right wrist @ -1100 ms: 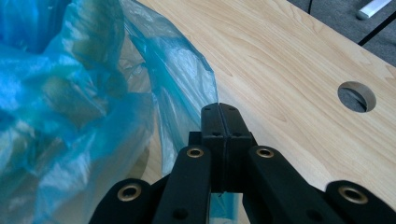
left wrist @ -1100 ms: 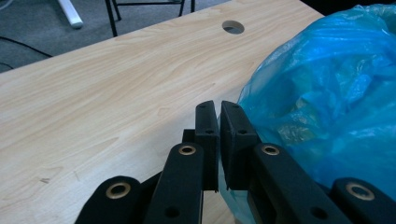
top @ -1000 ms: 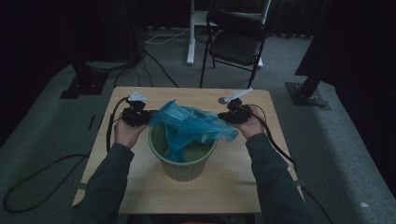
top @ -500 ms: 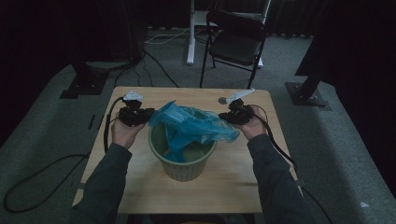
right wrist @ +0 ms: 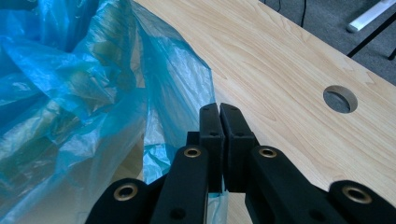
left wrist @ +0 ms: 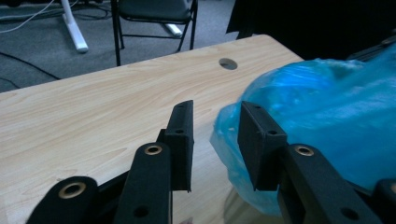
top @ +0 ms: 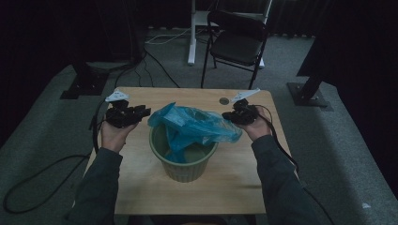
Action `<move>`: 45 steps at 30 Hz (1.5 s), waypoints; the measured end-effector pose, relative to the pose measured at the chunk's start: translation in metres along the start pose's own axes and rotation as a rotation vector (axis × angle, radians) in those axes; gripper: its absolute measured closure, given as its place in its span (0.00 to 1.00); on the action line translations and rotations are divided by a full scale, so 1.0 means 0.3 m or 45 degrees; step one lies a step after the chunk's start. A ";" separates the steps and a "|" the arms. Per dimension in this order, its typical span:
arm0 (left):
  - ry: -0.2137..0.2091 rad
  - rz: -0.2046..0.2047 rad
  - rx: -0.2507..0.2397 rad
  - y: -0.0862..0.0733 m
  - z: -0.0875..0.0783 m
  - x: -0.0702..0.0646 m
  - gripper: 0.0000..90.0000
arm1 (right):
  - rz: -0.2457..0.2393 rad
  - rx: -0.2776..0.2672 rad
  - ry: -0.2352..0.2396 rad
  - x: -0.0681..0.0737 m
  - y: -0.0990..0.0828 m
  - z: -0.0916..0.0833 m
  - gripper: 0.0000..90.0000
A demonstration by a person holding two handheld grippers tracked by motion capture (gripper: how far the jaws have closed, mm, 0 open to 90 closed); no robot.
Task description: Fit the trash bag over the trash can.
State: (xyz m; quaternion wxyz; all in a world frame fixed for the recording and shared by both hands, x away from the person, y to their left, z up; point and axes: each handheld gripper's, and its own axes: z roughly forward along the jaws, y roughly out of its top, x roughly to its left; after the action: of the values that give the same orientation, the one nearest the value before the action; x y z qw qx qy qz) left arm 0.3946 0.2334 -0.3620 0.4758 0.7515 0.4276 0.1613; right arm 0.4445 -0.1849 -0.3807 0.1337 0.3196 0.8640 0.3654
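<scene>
The thin blue plastic bag (top: pixel 192 125) is draped over the ribbed green plastic bin (top: pixel 184 161) between both tongs. Its right edge is pinched by the closed right tongs (right wrist: pixel 219 122). The left tongs (left wrist: pixel 215 122), whose jaws have just been opening, are parted just beside it, nothing gripped.

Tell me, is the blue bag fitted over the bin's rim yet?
Not yet. The blue bag sits bunched above the green bin, its rim bare on the left.

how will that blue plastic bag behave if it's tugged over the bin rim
The blue plastic bag looks thin and crumpled, so probably floppy and very light. It drapes loosely over the green bin, so a hard tug may shift or tip that bin.
</scene>
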 end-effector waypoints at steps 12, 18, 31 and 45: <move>-0.120 0.065 -0.035 -0.025 -0.060 -0.041 0.61 | -0.023 -0.057 -0.006 0.023 0.015 -0.056 0.88; -0.172 0.141 -0.031 -0.022 -0.046 -0.074 0.54 | -0.041 -0.101 0.010 0.050 0.012 -0.105 0.84; -0.151 0.214 0.020 0.009 0.041 -0.092 0.47 | -0.093 -0.141 0.106 0.119 0.002 -0.159 0.78; -0.118 0.211 0.008 -0.044 0.002 -0.113 0.94 | -0.111 -0.136 0.203 0.190 -0.066 -0.193 0.74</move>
State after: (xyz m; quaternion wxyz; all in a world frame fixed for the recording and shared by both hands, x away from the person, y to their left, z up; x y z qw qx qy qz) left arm 0.3689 0.2086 -0.3679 0.4777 0.7925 0.3420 0.1638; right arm 0.3652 -0.1898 -0.3544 0.0971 0.2437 0.8643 0.4292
